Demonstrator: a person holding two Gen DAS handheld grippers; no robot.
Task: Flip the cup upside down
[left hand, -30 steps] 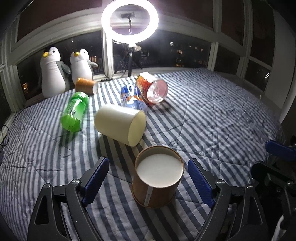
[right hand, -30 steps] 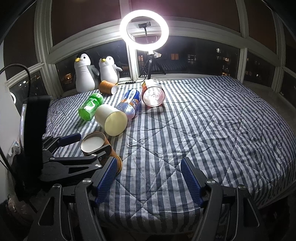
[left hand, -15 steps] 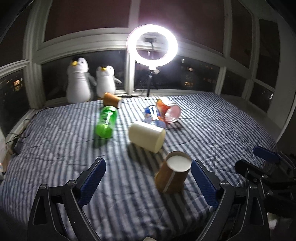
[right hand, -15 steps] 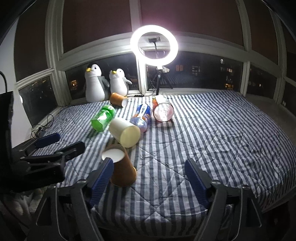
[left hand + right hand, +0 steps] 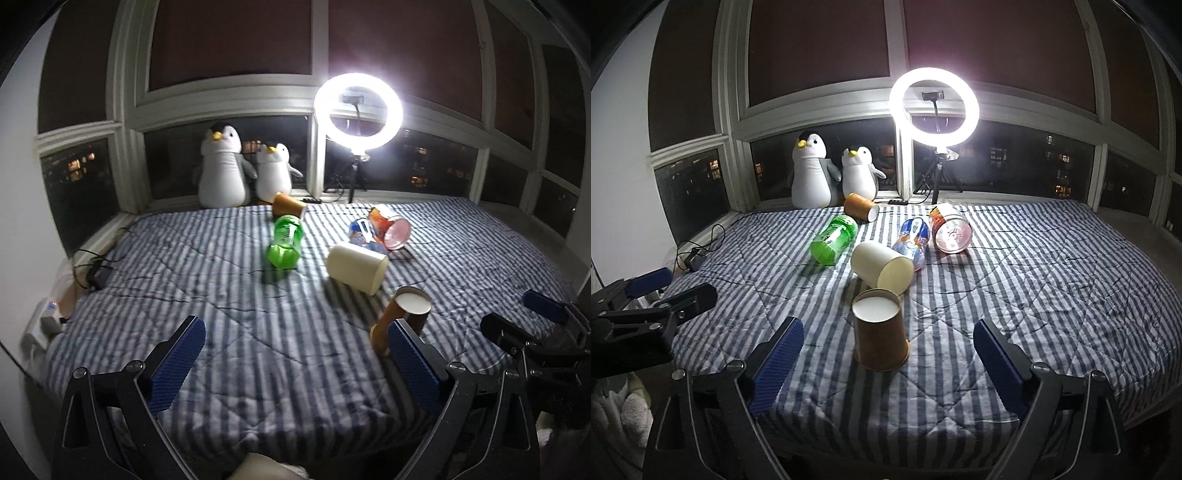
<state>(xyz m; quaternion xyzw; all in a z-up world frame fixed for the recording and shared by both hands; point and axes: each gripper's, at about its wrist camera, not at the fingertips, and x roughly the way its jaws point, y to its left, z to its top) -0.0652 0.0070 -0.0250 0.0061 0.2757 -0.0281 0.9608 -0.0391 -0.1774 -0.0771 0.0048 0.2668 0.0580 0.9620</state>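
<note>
A brown paper cup (image 5: pixel 881 334) stands upside down on the striped bed cover, its white bottom facing up. It also shows in the left wrist view (image 5: pixel 404 317), partly behind my left gripper's right finger. My left gripper (image 5: pixel 295 363) is open and empty, back from the cup and to its left. My right gripper (image 5: pixel 888 363) is open and empty, with the cup standing ahead between its blue fingers, untouched. Each gripper shows at the edge of the other's view.
A cream cup (image 5: pixel 881 266) lies on its side just behind the brown cup. Farther back lie a green bottle (image 5: pixel 833 240), a blue can (image 5: pixel 912 238), a red-lidded tub (image 5: pixel 950 229) and another brown cup (image 5: pixel 861 208). Two penguin toys (image 5: pixel 812 170) and a ring light (image 5: pixel 934 103) stand at the window.
My left gripper has let go of the brown cup and pulled back and to the left. The cup now stands upside down alone. The right gripper has drawn back slightly.
</note>
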